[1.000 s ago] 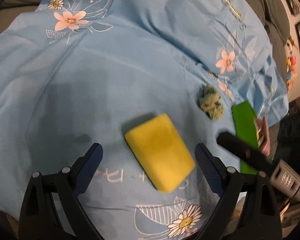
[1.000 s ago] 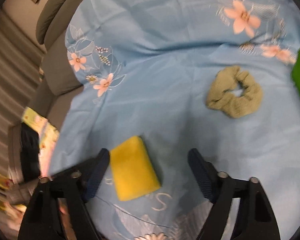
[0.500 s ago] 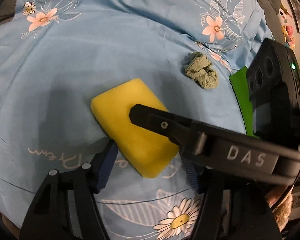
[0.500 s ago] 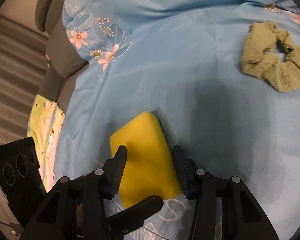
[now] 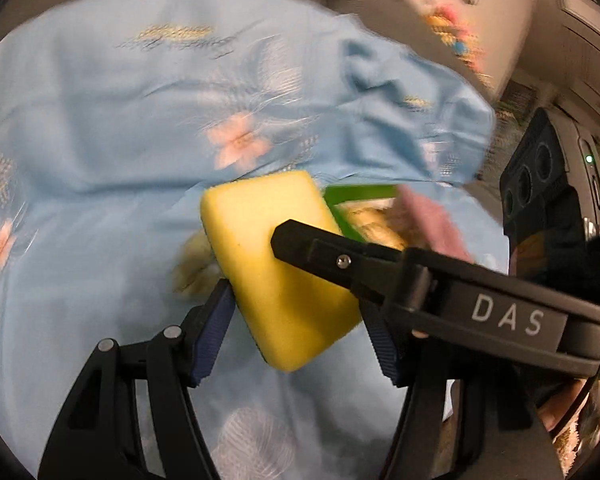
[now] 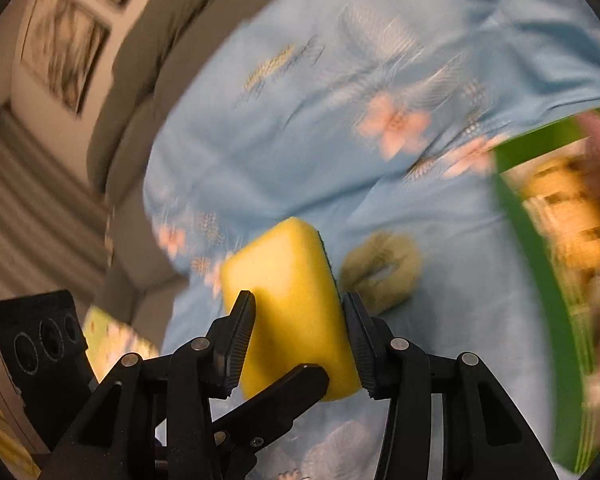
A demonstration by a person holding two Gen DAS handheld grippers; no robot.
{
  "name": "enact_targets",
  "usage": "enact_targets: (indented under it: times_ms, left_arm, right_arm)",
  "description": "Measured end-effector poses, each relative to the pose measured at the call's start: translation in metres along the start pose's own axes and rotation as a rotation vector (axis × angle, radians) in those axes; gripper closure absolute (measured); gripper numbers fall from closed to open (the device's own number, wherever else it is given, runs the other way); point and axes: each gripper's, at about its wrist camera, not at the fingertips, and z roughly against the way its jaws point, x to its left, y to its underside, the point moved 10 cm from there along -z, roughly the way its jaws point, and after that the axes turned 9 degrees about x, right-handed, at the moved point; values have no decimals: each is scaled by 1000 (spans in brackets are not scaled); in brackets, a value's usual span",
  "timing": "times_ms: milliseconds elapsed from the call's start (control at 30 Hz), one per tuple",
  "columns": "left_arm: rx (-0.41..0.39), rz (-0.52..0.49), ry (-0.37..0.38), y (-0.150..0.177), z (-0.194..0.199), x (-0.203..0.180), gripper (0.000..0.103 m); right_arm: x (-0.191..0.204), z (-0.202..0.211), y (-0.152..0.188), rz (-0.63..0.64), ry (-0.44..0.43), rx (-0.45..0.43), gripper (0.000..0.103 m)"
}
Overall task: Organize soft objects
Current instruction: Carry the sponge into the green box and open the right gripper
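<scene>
Now we hold the yellow sponge clamped in both the left gripper and the right gripper; keep both squeezes even toward the green bin.

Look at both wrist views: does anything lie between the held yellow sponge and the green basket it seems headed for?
Nothing visible blocks the way. Both the left gripper and the right gripper clamp the yellow sponge above the blue sheet. The scrunchie lies on the sheet below the sponge's path to the green basket, not blocking it.
</scene>
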Motion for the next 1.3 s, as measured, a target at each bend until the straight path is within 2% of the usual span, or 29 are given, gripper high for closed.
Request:
enact_targets:
  times_ms: [167, 333, 400, 567, 667, 733, 767, 833, 900, 1067, 1200, 1267, 1300]
  left_arm:
    - [-47, -172, 145, -32, -21, -82, 41]
    - [-32, -284, 252, -46, -52, -146, 41]
    - [1, -313, 283, -47, -71, -168, 41]
    - [112, -381, 298, -38, -119, -207, 43]
    - [136, -389, 265, -31, -138, -214, 44]
    - [179, -378, 222, -24, -153, -207, 45]
    - [208, -352, 224, -21, -162, -203, 44]
    - [204, -324, 244, -20, -162, -200, 44]
    - [208, -310, 259, -21, -163, -200, 44]
    - [203, -295, 249, -19, -151, -198, 42]
    - [194, -268, 272, -16, -129, -190, 39]
    - [170, -261, 254, -18, -112, -181, 32]
    - [156, -257, 252, -19, -104, -177, 25]
  right_arm:
    - [-51, 76, -26, -90, 103, -214, 54]
    - [-108, 128, -36, -205, 177, -357, 54]
    - [-136, 141, -39, -261, 209, -387, 54]
    - [-198, 151, -30, -422, 262, -398, 54]
    - [-225, 148, -28, -466, 360, -385, 54]
    - [-246, 137, -22, -508, 427, -336, 54]
    - [-253, 136, -19, -521, 412, -332, 54]
    - [-259, 132, -19, -558, 348, -333, 54]
    - [-260, 134, -18, -560, 344, -337, 54]
    - [-255, 134, -16, -551, 376, -339, 54]
    - [-246, 145, -16, -513, 465, -373, 54]
    - [-239, 153, -16, -502, 487, -400, 45]
    - [-235, 157, -16, -492, 496, -419, 33]
